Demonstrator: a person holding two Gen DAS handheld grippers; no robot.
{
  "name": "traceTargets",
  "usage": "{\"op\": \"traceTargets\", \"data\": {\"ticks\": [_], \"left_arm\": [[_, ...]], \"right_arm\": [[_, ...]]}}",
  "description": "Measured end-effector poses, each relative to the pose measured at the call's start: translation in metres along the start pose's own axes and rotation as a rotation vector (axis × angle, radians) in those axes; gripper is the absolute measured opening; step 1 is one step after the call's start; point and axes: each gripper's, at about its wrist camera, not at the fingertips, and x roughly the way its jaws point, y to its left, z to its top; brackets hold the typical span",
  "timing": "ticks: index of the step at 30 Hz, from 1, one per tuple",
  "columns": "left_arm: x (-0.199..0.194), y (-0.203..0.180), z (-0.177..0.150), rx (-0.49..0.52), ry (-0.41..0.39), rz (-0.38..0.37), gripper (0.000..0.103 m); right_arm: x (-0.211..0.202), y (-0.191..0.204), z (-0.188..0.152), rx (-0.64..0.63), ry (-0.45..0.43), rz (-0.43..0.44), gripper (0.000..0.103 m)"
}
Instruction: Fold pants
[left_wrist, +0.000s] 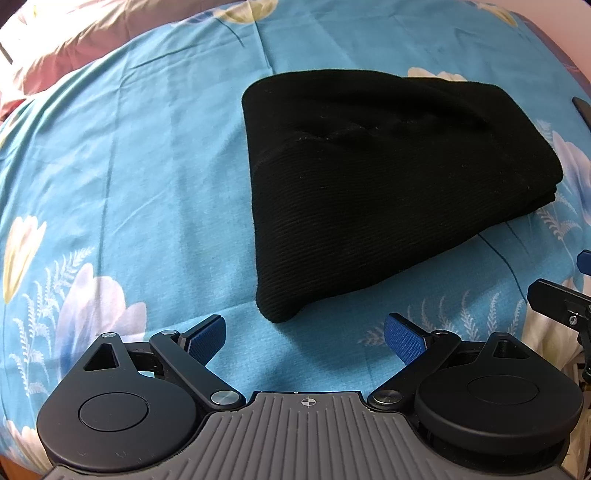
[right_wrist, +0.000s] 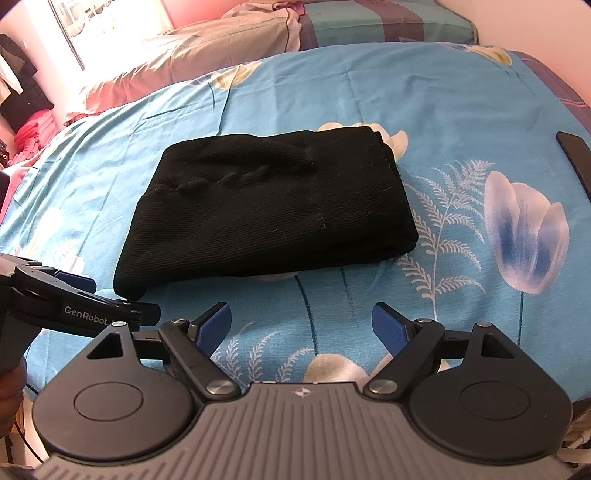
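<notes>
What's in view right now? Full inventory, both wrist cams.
pants: 1, black, folded into a compact stack, mid-bed
bedsheet: 1, blue with floral print, under the pants
bedding: pinkish-beige, bunched at the far end of the bed
dark flat object: 1, black, on the sheet at right edge; cannot identify
left gripper: 1, black with blue pads, open, empty, just short of the pants
right gripper: 1, black with blue pads, open, empty, short of the pants

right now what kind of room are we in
Most likely a bedroom. The folded black pants lie on a bed with a blue floral sheet, pillows sit at its far end, and clothes hang at the left edge.
</notes>
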Motion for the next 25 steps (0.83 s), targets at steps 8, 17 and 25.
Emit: {"op": "traceTargets", "data": {"ticks": [8, 17, 25], "left_arm": [[0.0010, -0.0005, 0.0013, 0.004, 0.004, 0.003, 0.103], [-0.0023, -0.0038, 0.0013, 0.022, -0.025, -0.010, 0.103], [0.0013, -0.0030, 0.0045, 0.002, -0.005, -0.013, 0.103]], "right_arm": [[0.0011, -0.0010, 0.0001, 0.001, 0.003, 0.005, 0.086], [0.0049, -0.0008, -0.0007, 0.006, 0.015, 0.012, 0.086], [0.0070, -0.0030, 0.0004, 0.007, 0.022, 0.019, 0.086]]}}
